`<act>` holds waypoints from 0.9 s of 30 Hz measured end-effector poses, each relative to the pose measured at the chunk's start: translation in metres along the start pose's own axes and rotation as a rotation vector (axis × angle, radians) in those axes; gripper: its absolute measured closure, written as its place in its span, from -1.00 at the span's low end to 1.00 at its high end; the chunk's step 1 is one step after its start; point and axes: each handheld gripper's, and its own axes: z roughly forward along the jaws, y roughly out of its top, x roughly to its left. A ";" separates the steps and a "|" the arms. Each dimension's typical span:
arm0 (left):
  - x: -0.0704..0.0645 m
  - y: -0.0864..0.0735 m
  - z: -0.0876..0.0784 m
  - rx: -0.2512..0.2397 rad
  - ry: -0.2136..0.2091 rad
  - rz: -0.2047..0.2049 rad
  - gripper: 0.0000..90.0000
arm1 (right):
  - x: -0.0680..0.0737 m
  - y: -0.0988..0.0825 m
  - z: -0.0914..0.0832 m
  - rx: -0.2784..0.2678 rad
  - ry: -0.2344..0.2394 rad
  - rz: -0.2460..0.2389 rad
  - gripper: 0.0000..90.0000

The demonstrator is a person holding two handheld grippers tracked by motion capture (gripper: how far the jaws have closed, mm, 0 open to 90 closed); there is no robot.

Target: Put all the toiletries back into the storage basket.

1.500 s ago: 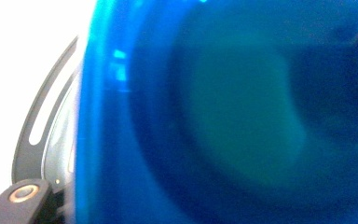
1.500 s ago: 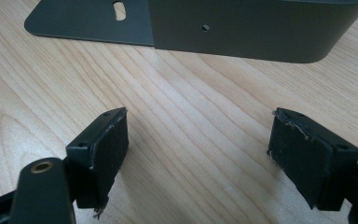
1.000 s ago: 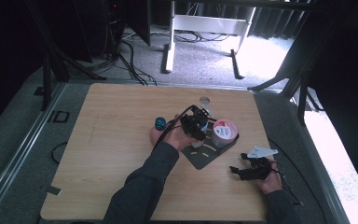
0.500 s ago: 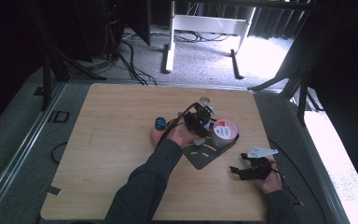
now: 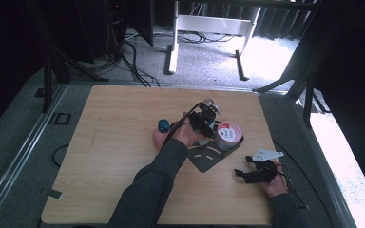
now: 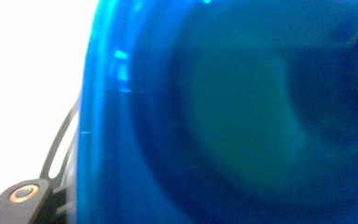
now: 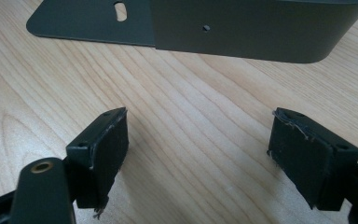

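Black jaws of my right gripper (image 7: 198, 158) stand wide apart over bare pale wood-grain tabletop (image 7: 177, 107), nothing between them. In the high view that right gripper (image 5: 256, 172) sits near the table's near edge at about four o'clock. Just beyond it, at twelve o'clock in the right gripper view, lies the dark grey metal bracket plate (image 7: 242, 28) with a slot and a small hole. Farther out, my left gripper (image 5: 203, 119) is near the table's centre, clamped on a translucent blue round container (image 6: 223, 116) that presses close against its camera. At its three o'clock stands a red-and-white roll (image 5: 229, 133) on the bracket; its printing is too small to read. A small dark blue cap (image 5: 163, 125) lies at nine o'clock.
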 end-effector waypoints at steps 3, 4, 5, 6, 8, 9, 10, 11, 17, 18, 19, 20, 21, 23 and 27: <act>0.001 0.003 0.002 0.002 -0.005 -0.002 0.21 | 0.000 0.000 0.000 -0.001 0.000 0.000 -0.56; 0.001 0.003 0.002 0.002 -0.006 -0.003 0.22 | 0.000 0.000 0.000 -0.001 0.000 0.000 -0.56; 0.001 0.004 0.003 0.002 -0.006 -0.008 0.21 | 0.000 0.000 0.000 -0.001 0.000 0.001 -0.56; 0.002 0.005 0.004 0.005 -0.006 -0.004 0.21 | 0.000 0.000 0.000 0.000 0.000 0.000 -0.56; 0.002 0.007 0.005 0.004 -0.005 -0.008 0.21 | 0.000 0.000 0.000 -0.001 0.001 0.001 -0.56; 0.002 0.008 0.006 0.005 -0.004 -0.008 0.21 | 0.000 0.000 0.000 -0.001 0.001 0.001 -0.56; 0.003 0.009 0.006 0.008 -0.003 -0.008 0.21 | 0.000 0.000 0.000 -0.002 0.001 0.001 -0.56; 0.003 0.010 0.007 0.006 0.000 -0.012 0.21 | 0.000 0.000 0.000 -0.001 0.001 0.001 -0.56; 0.007 0.014 0.010 0.006 0.003 -0.028 0.21 | 0.000 0.000 0.000 -0.002 0.002 -0.001 -0.56; 0.008 0.015 0.010 0.007 0.001 -0.032 0.21 | 0.000 0.000 0.000 -0.002 0.002 -0.002 -0.56; 0.009 0.016 0.011 0.005 0.002 -0.035 0.21 | 0.000 0.000 0.000 -0.002 0.002 -0.002 -0.56; 0.009 0.017 0.011 0.005 0.004 -0.034 0.21 | 0.000 0.000 0.000 -0.002 0.002 -0.002 -0.56; 0.010 0.018 0.011 0.007 0.006 -0.035 0.21 | 0.000 0.000 0.000 -0.003 0.001 -0.002 -0.56; 0.011 0.020 0.011 0.002 0.008 -0.041 0.21 | 0.000 0.000 0.000 -0.003 0.002 -0.003 -0.56; 0.013 0.023 0.012 -0.011 0.006 -0.052 0.21 | 0.000 0.000 0.000 -0.003 0.000 -0.004 -0.56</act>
